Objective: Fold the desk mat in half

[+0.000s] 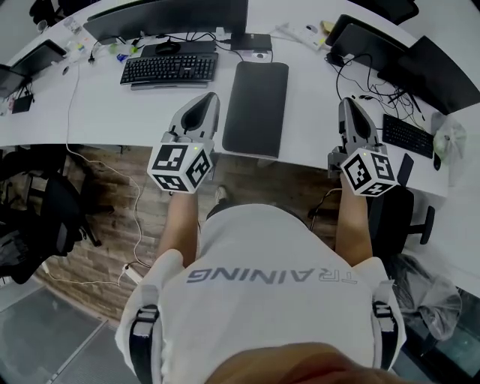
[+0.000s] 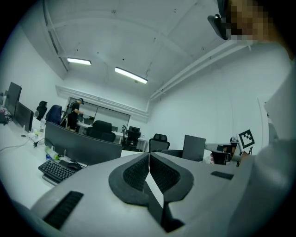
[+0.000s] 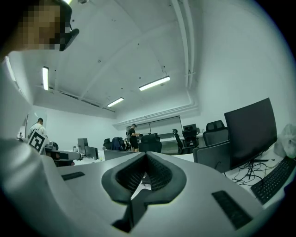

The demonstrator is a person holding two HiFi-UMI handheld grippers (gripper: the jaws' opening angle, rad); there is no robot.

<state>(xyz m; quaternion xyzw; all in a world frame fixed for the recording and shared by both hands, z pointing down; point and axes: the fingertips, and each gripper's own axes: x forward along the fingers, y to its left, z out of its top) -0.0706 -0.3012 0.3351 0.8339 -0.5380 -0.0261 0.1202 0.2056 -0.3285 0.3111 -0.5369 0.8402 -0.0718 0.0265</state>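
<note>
One long white desk [image 1: 97, 105] curves across the head view, and behind it stands a wide dark monitor [image 1: 169, 15]. At the left, on the wood floor below the desk's front edge, sits a black office chair [image 1: 60, 210]. The desk mat [image 1: 256, 109] lies flat on the desk in front of the person as a narrow dark rectangle, its long sides running away from them and its near end close to the front edge; its layers cannot be made out from above. A black keyboard [image 1: 169, 69] lies left of the mat's far end, apart from it, with a mouse [image 1: 167, 47] just behind it. The left gripper [image 1: 209, 100] is held just left of the mat, clear of it; in the left gripper view [image 2: 149, 155] its jaws are pressed together with nothing between them. The right gripper [image 1: 349, 103] is well to the mat's right, and its own view [image 3: 146, 156] shows its jaws likewise closed and empty.
</note>
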